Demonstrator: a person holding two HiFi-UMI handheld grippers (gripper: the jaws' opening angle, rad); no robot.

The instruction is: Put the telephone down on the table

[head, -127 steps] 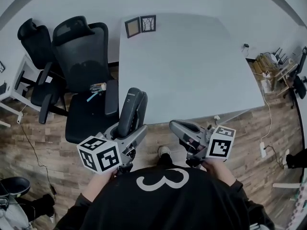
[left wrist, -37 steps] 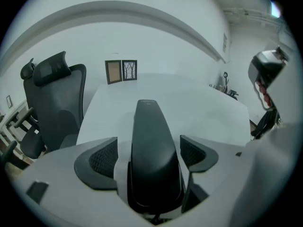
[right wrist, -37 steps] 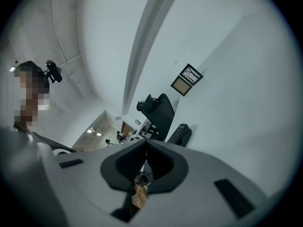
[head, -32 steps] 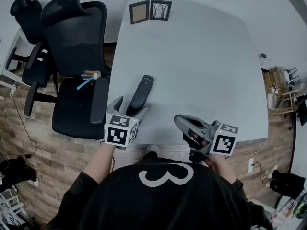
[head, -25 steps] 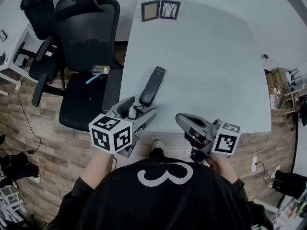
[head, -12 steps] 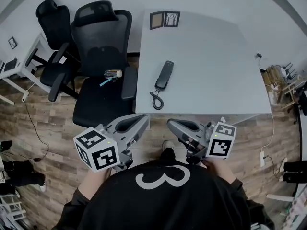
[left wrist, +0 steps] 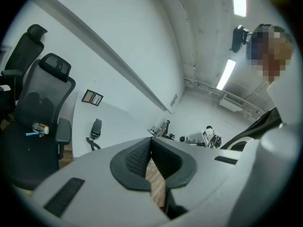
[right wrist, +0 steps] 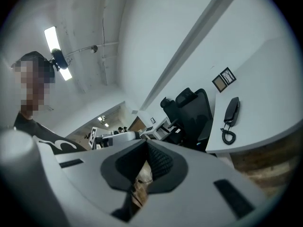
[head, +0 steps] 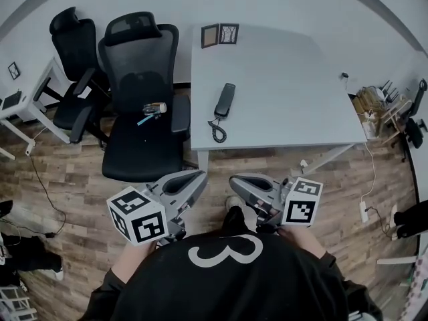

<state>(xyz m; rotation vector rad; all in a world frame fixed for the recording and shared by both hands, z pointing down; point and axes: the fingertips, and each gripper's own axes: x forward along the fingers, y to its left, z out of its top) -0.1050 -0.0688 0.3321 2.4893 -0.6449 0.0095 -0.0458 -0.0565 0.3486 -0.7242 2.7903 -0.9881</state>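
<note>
The slim dark grey plastic telephone [head: 225, 101] is lying flat on the pale grey rectangular table [head: 294, 92], close to the table's left edge and nearer its front-left corner than the far one, where two small dark picture frames [head: 219, 35] are standing. Its long axis is running from the front edge toward the far edge, almost parallel to the left edge. The black coiled cord [head: 216, 131] is curling off its near end, just inside the front edge. Nothing is touching the telephone.

Both tools are hanging over the brown wooden floor [head: 80, 179] in front of the person's chest, well apart from the table's front edge. The left gripper [head: 194, 177] is carrying nothing. In its own view its jaws are pressing fully together, with only floor showing below them. The right gripper [head: 235, 179] is doing the same, pads meeting at the tip with nothing caught between them.

The telephone is lying ahead of both tools, roughly between their two lines. It is sitting to the left of the closed jaws in the left gripper view [left wrist: 96, 127] and to the right of them in the right gripper view [right wrist: 232, 110]. Neither hand is looking clearly nearer. Judging by how it is resting, the putting-down is looking finished. Any further move would mean reaching forward over the front edge toward the cord end.
</note>
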